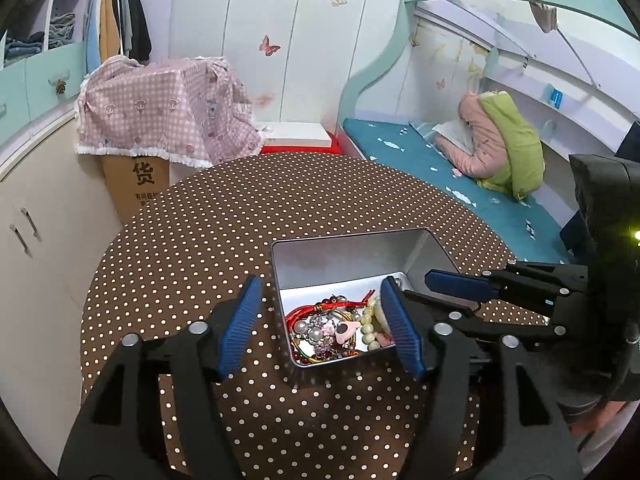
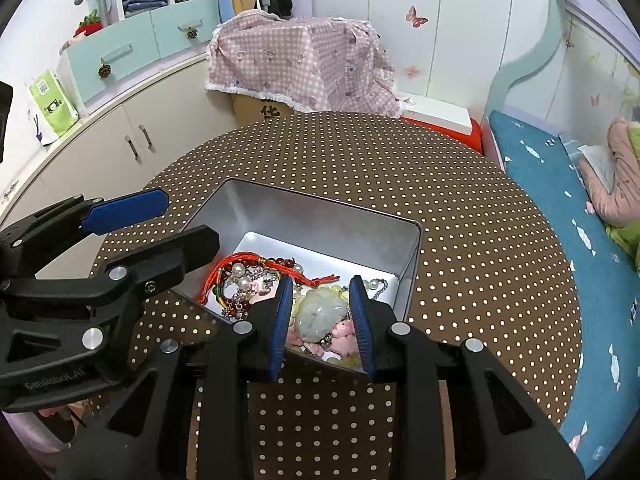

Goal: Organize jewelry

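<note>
A silver metal tin point(image 1: 344, 256) point(image 2: 320, 216) sits on the brown polka-dot table and holds a tangle of jewelry point(image 1: 336, 330): red cord bracelets point(image 2: 256, 264), pearls, beads and pink charms. My left gripper point(image 1: 320, 324) is open, its fingers straddling the tin's near left corner. My right gripper point(image 2: 322, 320) hangs over the tin's near edge, its blue pads point(image 2: 280, 324) on either side of a pale jade pendant point(image 2: 320, 314), with small gaps showing. The right gripper also shows in the left wrist view point(image 1: 460, 292) at the tin's right side.
The round table point(image 1: 224, 224) point(image 2: 460, 208) has a bed with a blue sheet point(image 1: 432, 164) to the right. A cardboard box under a pink checked cloth point(image 1: 168, 120) and white cabinets point(image 2: 120, 140) stand behind and to the left.
</note>
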Motion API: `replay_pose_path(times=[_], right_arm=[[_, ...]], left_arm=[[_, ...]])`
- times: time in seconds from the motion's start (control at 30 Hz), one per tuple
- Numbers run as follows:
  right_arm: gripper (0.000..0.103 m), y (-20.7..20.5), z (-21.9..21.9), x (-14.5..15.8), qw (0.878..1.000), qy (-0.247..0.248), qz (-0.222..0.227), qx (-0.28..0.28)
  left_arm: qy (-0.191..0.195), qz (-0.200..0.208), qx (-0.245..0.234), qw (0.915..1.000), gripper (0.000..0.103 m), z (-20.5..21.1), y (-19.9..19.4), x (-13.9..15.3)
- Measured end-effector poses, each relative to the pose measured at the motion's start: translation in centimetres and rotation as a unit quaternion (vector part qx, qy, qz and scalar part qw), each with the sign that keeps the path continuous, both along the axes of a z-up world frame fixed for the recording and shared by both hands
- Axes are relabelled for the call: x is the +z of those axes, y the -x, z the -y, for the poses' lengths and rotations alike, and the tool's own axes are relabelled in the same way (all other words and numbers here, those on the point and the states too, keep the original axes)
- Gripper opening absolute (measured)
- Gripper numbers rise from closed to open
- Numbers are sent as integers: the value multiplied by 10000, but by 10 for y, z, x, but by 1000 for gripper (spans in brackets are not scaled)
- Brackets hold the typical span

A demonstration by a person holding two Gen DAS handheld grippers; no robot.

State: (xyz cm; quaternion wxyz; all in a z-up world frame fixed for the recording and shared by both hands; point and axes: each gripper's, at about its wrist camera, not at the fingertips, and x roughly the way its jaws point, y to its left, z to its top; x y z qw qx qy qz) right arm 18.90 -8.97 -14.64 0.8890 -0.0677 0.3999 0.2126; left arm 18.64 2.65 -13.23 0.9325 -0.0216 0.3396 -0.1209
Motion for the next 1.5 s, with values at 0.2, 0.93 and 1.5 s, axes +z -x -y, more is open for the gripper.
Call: replay_pose_path(times=[0.2,0.93,1.5], right_arm=[[37,13,8,12,9998,-51,128,-165],[95,130,58,112,9757,-649,1802,-1068],[95,169,55,129,9602,-641,2508,-1050]], left_arm=[[-55,215,79,9997,76,-1,18,16],[-462,1814,633,9803,98,13,134,109],[-418,2016,844,9749,98,14,168,135]])
